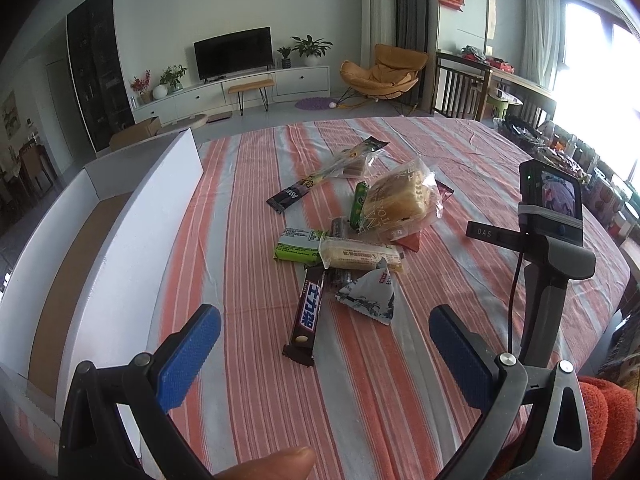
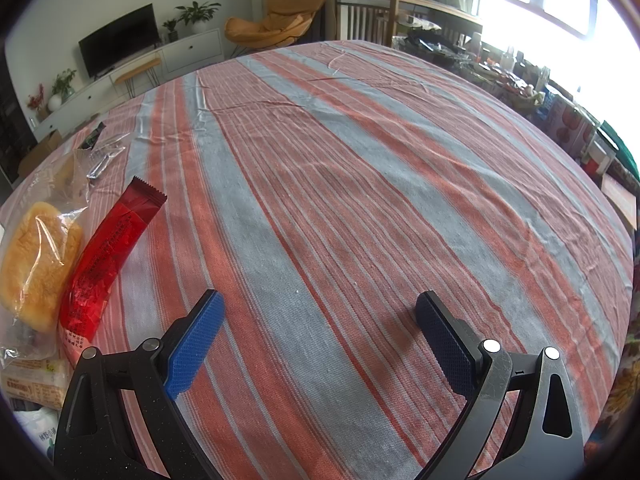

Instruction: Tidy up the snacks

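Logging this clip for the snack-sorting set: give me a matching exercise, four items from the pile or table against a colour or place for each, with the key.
Things:
1. chocolate bar
2. bagged bread roll
3. long wrapper beside the bread
4. white box

Descriptions:
A. red, lying flat on the striped cloth
B. dark brown wrapper, the snack nearest the left gripper
C. at the table's left side, open, no snacks visible inside
D. golden, in clear plastic, on top of the pile

Pairs: 1-B, 2-D, 3-A, 4-C
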`<state>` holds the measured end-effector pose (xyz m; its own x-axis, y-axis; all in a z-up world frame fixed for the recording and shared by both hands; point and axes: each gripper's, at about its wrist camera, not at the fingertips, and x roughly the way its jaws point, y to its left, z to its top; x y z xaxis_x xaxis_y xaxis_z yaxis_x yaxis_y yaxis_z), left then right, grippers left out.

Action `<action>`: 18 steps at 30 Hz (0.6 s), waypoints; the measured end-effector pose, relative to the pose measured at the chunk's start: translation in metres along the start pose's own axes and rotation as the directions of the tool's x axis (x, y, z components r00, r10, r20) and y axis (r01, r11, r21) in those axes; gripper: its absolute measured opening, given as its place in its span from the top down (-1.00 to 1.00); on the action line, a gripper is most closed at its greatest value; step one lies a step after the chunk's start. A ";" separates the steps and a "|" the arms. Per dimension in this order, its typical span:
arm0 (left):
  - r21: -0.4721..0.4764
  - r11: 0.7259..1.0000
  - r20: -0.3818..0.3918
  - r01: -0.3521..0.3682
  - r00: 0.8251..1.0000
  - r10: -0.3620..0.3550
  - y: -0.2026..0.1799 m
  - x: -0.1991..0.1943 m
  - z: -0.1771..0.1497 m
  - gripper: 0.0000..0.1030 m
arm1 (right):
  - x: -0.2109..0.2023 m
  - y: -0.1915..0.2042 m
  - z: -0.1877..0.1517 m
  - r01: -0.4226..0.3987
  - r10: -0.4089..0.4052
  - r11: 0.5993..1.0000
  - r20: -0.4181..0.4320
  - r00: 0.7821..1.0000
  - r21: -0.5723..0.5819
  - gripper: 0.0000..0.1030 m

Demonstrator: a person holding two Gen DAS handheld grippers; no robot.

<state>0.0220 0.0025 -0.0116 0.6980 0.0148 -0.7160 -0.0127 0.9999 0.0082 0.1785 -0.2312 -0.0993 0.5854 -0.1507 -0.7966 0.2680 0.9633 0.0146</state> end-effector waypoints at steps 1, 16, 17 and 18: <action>-0.008 1.000 -0.007 0.001 1.000 -0.001 0.003 0.001 0.000 -1.00 | 0.000 0.000 -0.001 0.000 0.000 1.000 0.000 1.000 0.000 -0.91; -0.038 0.999 -0.013 0.004 1.000 -0.004 0.016 0.004 -0.001 -1.00 | 0.000 0.000 0.000 0.000 0.000 1.000 0.000 1.000 0.000 -0.91; -0.043 0.999 -0.025 0.002 1.000 -0.003 0.017 0.007 -0.001 -1.00 | 0.000 0.000 0.000 0.000 0.000 1.000 0.000 1.000 0.000 -0.91; -0.048 0.999 -0.032 0.002 0.999 -0.003 0.018 0.009 0.000 -1.00 | 0.000 0.000 0.000 0.000 0.000 1.000 0.000 1.000 0.000 -0.91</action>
<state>0.0282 0.0209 -0.0174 0.6745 0.0115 -0.7382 -0.0462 0.9986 -0.0267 0.1788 -0.2317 -0.0993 0.5856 -0.1508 -0.7965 0.2680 0.9633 0.0146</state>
